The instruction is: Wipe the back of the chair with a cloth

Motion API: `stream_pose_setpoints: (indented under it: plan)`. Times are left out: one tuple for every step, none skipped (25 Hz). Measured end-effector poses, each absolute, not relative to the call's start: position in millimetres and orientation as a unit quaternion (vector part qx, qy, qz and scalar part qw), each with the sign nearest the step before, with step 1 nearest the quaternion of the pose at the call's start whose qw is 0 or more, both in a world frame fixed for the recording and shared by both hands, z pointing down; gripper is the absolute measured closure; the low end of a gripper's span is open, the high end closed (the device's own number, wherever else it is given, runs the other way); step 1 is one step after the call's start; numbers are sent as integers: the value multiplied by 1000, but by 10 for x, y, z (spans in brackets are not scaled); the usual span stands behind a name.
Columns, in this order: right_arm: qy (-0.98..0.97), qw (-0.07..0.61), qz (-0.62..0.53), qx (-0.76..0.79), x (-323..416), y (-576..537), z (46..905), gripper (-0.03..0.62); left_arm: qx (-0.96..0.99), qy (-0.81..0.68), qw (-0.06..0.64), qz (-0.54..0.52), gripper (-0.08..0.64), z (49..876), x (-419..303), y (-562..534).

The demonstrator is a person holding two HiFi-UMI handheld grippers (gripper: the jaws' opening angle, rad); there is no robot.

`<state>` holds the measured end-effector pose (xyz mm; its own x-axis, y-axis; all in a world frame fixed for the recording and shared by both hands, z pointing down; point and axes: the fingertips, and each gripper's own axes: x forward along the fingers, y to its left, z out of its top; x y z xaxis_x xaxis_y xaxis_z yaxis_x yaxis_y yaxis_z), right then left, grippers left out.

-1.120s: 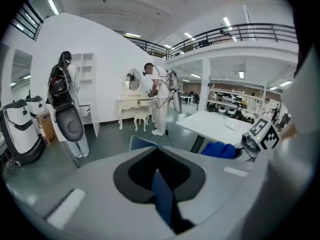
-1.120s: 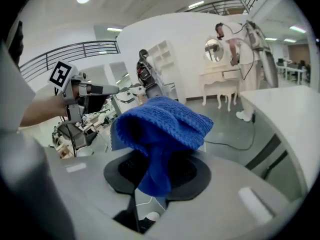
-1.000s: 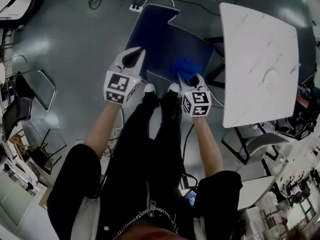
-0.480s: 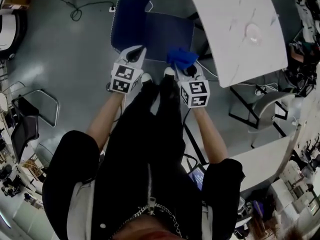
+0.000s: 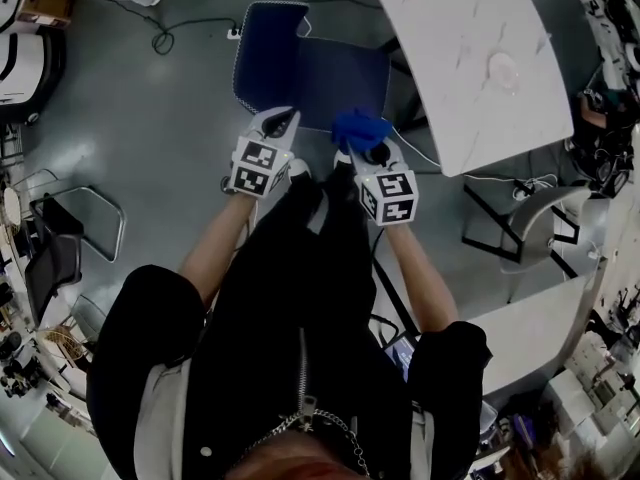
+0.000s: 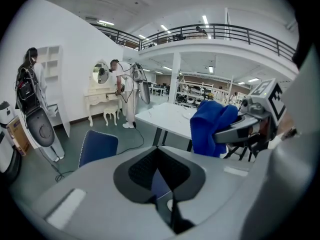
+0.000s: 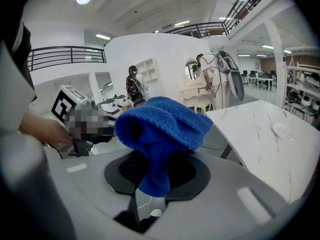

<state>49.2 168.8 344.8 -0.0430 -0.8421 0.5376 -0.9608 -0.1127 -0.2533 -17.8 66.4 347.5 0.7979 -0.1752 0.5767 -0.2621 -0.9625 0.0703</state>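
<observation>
The right tool (image 5: 362, 146) is clenched on a blue knitted cloth (image 5: 360, 128), which bunches up above its jaws. The cloth is held over the near right corner of the seat of the blue chair (image 5: 300, 68), apart from the chair's back, which is at the far left side. The left tool (image 5: 281, 120), just to the left of the right one, has its jaws closed together with nothing between them and points at the near edge of the seat, and a white table (image 5: 470, 68) stands close to the right of the chair.
</observation>
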Motion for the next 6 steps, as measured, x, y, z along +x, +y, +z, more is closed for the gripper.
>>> stream_pose_setpoints:
  plan:
    - [-660, 100, 295, 683, 478, 1674, 3436, 492, 945, -117, 74, 295, 551, 3468, -194, 660]
    - [-662, 99, 295, 682, 460, 1653, 3423, 492, 945, -118, 75, 294, 551, 3459, -211, 650]
    - [-664, 99, 294, 680, 439, 1627, 3411, 492, 946, -120, 75, 293, 551, 3450, -231, 634]
    - [-666, 98, 294, 679, 415, 1600, 3400, 492, 946, -121, 75, 293, 551, 3444, -252, 617]
    - [-667, 97, 293, 678, 391, 1575, 3390, 492, 946, -122, 76, 292, 551, 3440, -272, 601]
    - [-669, 97, 293, 676, 367, 1552, 3380, 492, 946, -123, 76, 292, 551, 3436, -293, 587]
